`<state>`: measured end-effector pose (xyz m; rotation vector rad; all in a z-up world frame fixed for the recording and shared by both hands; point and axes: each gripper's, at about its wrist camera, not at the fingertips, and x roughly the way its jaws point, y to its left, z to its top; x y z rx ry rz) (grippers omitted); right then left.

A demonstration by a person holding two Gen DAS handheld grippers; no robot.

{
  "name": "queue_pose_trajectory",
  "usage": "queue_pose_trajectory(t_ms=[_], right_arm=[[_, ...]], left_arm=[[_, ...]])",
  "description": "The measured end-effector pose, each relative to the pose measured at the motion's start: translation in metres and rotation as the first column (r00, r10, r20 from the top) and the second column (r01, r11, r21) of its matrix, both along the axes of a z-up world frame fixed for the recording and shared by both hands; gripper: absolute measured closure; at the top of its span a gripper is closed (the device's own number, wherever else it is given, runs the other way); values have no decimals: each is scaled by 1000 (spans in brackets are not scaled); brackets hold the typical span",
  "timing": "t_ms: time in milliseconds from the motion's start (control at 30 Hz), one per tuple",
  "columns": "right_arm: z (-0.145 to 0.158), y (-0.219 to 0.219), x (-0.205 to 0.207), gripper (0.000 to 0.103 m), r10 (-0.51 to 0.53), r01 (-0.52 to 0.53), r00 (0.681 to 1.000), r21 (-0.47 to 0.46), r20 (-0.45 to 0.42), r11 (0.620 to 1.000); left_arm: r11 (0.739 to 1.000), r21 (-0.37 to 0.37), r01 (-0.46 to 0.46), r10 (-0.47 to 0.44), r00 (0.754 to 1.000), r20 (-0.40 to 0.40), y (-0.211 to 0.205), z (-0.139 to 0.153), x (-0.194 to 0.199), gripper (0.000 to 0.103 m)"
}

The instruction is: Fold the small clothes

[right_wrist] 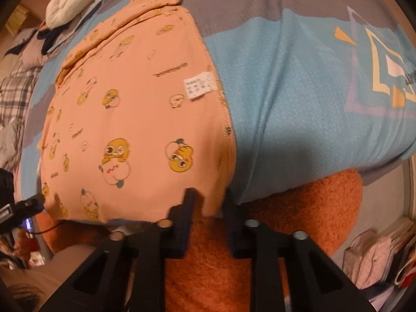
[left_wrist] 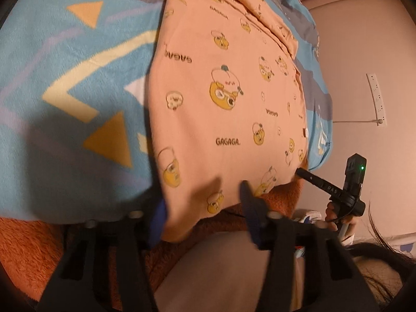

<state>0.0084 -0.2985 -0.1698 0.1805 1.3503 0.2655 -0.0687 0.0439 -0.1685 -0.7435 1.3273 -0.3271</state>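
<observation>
Gripping the near hem, both grippers appear to have hold of the peach printed garment, which lies spread flat on a blue patterned blanket with its sleeve part bunched at the far end. The left gripper has its jaws fairly wide apart, one finger under the cloth and one on top near the left corner, so the pinch looks loose or not yet made. The right gripper has its jaws narrowed across the other hem corner, near the seam below the white care label, seemingly clamped on the fabric.

This looks like the start of a fold: the next move probably calls for lifting both corners together and carrying them toward the far edge, keeping the hem level so the cloth does not skew.

The blanket covers a bed, with an orange fleece beneath its near edge. A pink wall carries a white socket strip; plaid bedding lies beyond.
</observation>
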Motion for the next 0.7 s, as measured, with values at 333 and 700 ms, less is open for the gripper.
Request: queue_pose_trajectory(t_ms=[333, 700], right_arm=[[31, 16, 12, 96, 42, -51, 996, 109, 83, 993], [61, 23, 51, 96, -1, -44, 977, 205, 215, 978]], left_arm=[[998, -57, 14, -11, 999, 48, -9, 13, 15, 96], [994, -53, -92, 103, 963, 249, 22, 54, 48, 96]])
